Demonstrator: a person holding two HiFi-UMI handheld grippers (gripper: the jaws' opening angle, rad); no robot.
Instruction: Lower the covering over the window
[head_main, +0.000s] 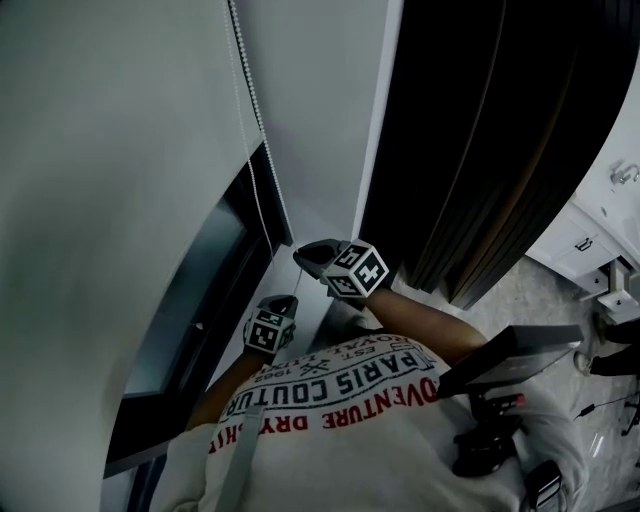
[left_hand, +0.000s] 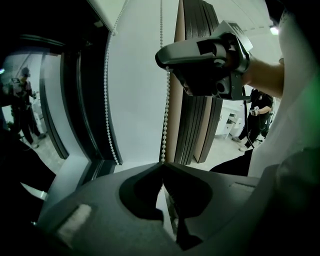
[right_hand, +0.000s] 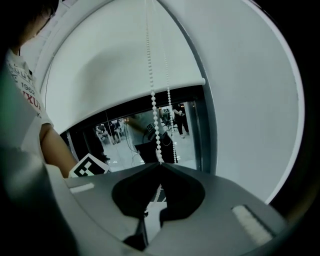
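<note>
Observation, left to right, for your attention.

**Covering:** The roller blind (right_hand: 120, 60) hangs as a flat white sheet. Its bottom rail (right_hand: 131, 101) runs level across the window, so its long axis lies side to side. The rail stands part way down, and the window glass (right_hand: 125, 134) below it is uncovered. Figures and a bright floor show through the glass.

**Cord:** The bead chain (left_hand: 165, 125) hangs upright in two strands, long axis top to bottom. It sits at the right edge of the blind, beside the dark window frame (left_hand: 82, 120).

**Left claw:** Your left claw (left_hand: 162, 165) is closed on the bead chain. Its tips meet, and one strand drops straight into the join between them. The second strand hangs free to its left, near the frame. The roller blind lies above and to the left of this claw.

**Right claw:** Your right claw (right_hand: 160, 164) is likewise clamped tight on the bead chain, with a strand entering at its tips. The other strand hangs just to the right and behind. It sits higher than the left claw. In the left gripper view the held strand rises to the nose of the right claw. The blind's rail is above and ahead of it.

**Surroundings:** Dark upright panels (head_main: 500, 130) stand right of the white wall (head_main: 320, 100). A white cabinet (head_main: 600, 215) sits at the far right.
</note>
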